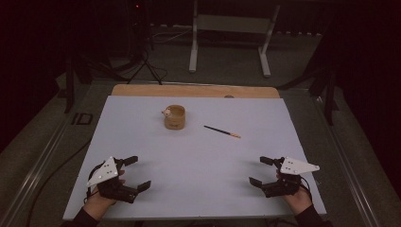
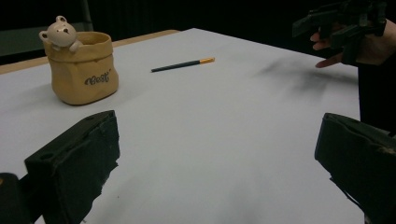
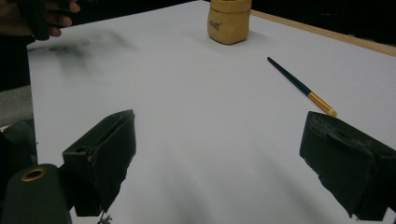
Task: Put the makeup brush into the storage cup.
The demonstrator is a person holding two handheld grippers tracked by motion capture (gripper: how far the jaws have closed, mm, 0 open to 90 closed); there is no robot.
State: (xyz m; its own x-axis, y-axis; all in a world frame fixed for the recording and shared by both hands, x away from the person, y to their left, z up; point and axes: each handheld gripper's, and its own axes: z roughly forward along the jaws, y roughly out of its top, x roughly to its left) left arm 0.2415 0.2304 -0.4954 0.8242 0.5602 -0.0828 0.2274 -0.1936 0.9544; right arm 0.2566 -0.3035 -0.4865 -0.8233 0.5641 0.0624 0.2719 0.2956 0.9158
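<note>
The likeliest slip, as we judge it, lies with the pencil (image 1: 222, 131): it is thin and lies flat on the white table (image 1: 198, 184), so jaws that come down a little off its line could skid over it or flick it sideways, and because it is round it may roll away toward the table's far right. The second risk is the pot (image 1: 174, 117), a small tan one with a little bear on its rim (it looks light and narrow at the base); a gripper that reaches past it or drops the pencil in at a slant could nudge or tip it. The pencil lies just right of the pot, apart from it, in the far half of the table, tip pointing toward the pot. We see both hands resting at the near edge, well apart from those things and from each other. The left gripper (image 1: 140, 172) sits at the near left corner with its jaws spread wide and nothing between them, aimed inward across the table. The right gripper (image 1: 259, 170) mirrors it at the near right corner, jaws likewise spread and empty, pointing toward the middle.
</note>
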